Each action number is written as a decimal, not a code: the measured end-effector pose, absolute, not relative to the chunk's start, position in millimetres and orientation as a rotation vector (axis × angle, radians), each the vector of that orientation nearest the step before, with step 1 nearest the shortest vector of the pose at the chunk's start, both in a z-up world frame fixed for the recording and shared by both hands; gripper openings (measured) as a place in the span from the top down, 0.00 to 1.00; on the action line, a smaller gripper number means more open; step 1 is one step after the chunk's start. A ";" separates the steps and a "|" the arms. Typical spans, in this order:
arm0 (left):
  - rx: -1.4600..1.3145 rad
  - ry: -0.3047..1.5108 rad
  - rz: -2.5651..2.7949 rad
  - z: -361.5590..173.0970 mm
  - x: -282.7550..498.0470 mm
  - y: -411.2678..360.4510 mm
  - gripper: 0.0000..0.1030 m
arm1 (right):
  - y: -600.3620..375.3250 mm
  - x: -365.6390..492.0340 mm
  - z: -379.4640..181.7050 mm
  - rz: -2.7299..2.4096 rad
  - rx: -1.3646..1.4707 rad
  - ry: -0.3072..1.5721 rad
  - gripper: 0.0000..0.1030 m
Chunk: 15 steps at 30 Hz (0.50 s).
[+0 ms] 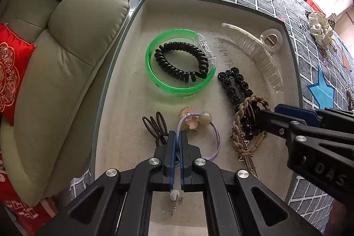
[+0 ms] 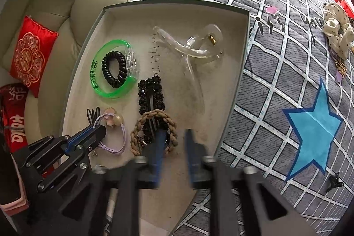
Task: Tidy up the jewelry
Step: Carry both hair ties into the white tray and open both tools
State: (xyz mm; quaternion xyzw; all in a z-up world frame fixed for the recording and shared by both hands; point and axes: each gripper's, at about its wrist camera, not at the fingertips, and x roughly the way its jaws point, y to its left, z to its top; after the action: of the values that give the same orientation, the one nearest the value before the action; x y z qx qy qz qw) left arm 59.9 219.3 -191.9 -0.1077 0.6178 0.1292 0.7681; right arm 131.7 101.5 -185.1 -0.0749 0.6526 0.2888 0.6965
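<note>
A shallow grey-rimmed tray [image 1: 137, 21] sits on a bed with a grey checked quilt [image 2: 276, 72], beside a beige sofa [image 1: 55, 63]; the hair things and jewelry lie inside it. The left gripper [image 1: 178, 136] points steeply down with its jaws pressed together on the thin lilac hair tie [image 1: 215, 136], whose pink flower and pearl bead lie just beyond the tips; dark brown hair pins [image 1: 157, 125] lie just to its left. The right gripper [image 2: 174, 136] has its jaws partly apart and blurred, nothing pinched between them; its left finger lies over the braided tan ring [image 2: 154, 116] and the black beaded clip [image 2: 151, 92], the other over bare tray floor. Farther off lie a green bangle [image 1: 154, 79] encircling a black coil tie [image 1: 177, 63], and a clear claw clip [image 1: 254, 45]; a dotted scrunchie [image 2: 336, 34] rests out on the quilt.
</note>
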 end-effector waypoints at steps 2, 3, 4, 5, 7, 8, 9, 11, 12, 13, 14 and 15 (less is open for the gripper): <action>-0.231 1.343 0.283 -192.1 59.3 219.7 0.96 | 103.2 130.8 -179.8 0.647 -0.172 1.438 0.60; -0.229 1.344 0.285 -191.8 58.7 219.9 0.96 | 103.8 130.3 -176.4 0.649 -0.171 1.429 0.59; -0.228 1.345 0.287 -191.4 57.8 219.9 0.96 | 103.9 129.7 -173.7 0.653 -0.165 1.424 0.59; -0.229 1.346 0.289 -190.8 56.8 219.9 0.96 | 103.3 129.7 -169.8 0.651 -0.158 1.415 0.59; -0.234 1.346 0.293 -190.1 55.4 221.2 0.96 | 99.8 130.6 -162.1 0.639 -0.149 1.399 0.59; -0.235 1.345 0.298 -189.5 54.6 221.9 0.96 | 97.7 131.0 -157.8 0.631 -0.143 1.391 0.59; -0.235 1.343 0.303 -188.6 53.5 222.5 0.96 | 93.9 131.3 -152.7 0.619 -0.137 1.381 0.59; -0.241 1.339 0.306 -186.7 52.6 223.6 0.96 | 86.7 129.7 -145.9 0.597 -0.138 1.371 0.59; -0.244 1.341 0.307 -186.2 52.9 223.3 0.96 | 82.1 129.1 -143.4 0.586 -0.139 1.369 0.58; -0.248 1.345 0.305 -185.2 52.7 223.4 0.96 | 75.8 128.3 -141.0 0.573 -0.137 1.370 0.58; -0.254 1.348 0.304 -184.0 52.5 223.8 0.96 | 71.1 127.3 -139.6 0.564 -0.136 1.372 0.58; -0.260 1.351 0.305 -182.6 51.8 224.4 0.96 | 65.5 126.5 -138.1 0.551 -0.135 1.377 0.58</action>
State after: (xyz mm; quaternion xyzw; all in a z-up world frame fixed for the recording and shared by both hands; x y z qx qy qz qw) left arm 51.8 224.4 -182.6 -0.1194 0.6209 0.1404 0.7619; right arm 126.5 65.5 -138.1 -0.0614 0.6265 0.2506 0.7354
